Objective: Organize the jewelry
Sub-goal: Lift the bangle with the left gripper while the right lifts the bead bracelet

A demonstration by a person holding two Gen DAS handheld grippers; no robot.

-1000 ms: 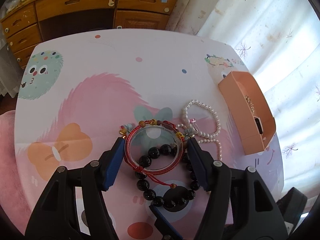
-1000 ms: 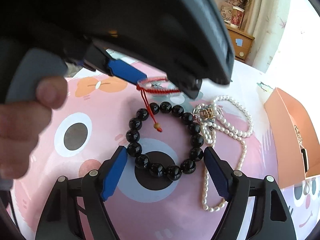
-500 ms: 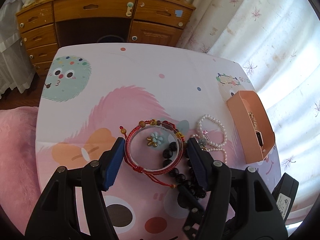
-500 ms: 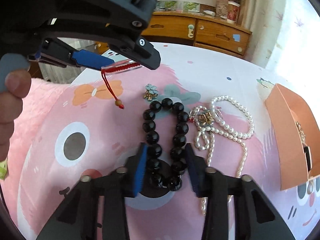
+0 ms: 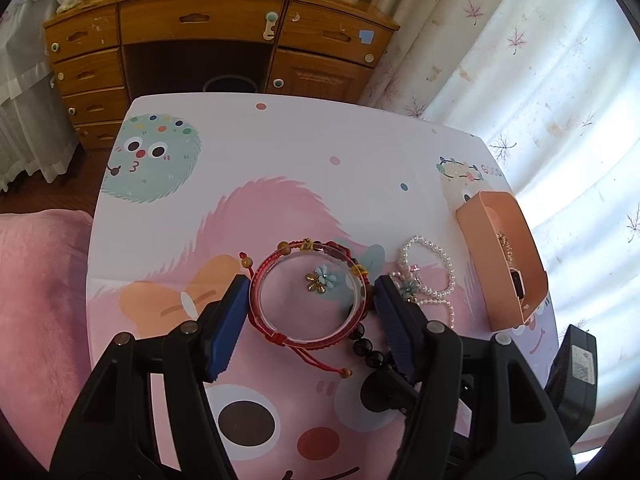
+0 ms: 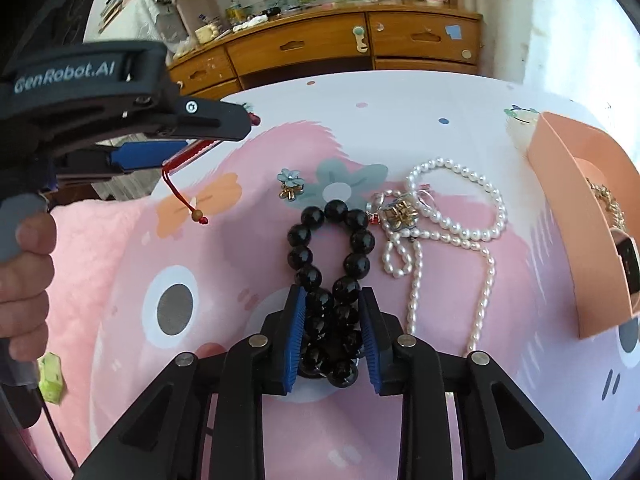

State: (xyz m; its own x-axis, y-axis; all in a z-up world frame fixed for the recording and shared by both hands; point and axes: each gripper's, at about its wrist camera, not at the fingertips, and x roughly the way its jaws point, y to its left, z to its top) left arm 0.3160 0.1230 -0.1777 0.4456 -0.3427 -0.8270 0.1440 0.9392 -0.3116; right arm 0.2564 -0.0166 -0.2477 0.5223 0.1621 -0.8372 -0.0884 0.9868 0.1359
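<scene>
My left gripper point(image 5: 310, 284) is shut on a red corded bangle point(image 5: 280, 334), held clear above the cartoon-print table point(image 5: 280, 140); its red tassel point(image 6: 188, 204) dangles in the right wrist view. Lower on the table, my right gripper point(image 6: 332, 296) is shut on a black bead bracelet point(image 6: 300, 236), squeezing the loop narrow; its far end rests on the table. A pearl necklace point(image 6: 460, 168) with a gold-and-blue charm point(image 6: 400, 214) lies right of the beads. A small blue flower earring point(image 6: 290, 182) lies loose beyond them.
An open orange box point(image 6: 560, 184) at the table's right edge holds a gold chain and a dark watch. A wooden desk with drawers point(image 5: 200, 24) stands behind the table, curtains point(image 5: 540, 80) to the right, and pink plush fabric point(image 5: 40, 280) to the left.
The right gripper's jaws closed from wide open onto the black bead bracelet, pinching it narrow. The left gripper lifted the red bangle up and away to the left.
</scene>
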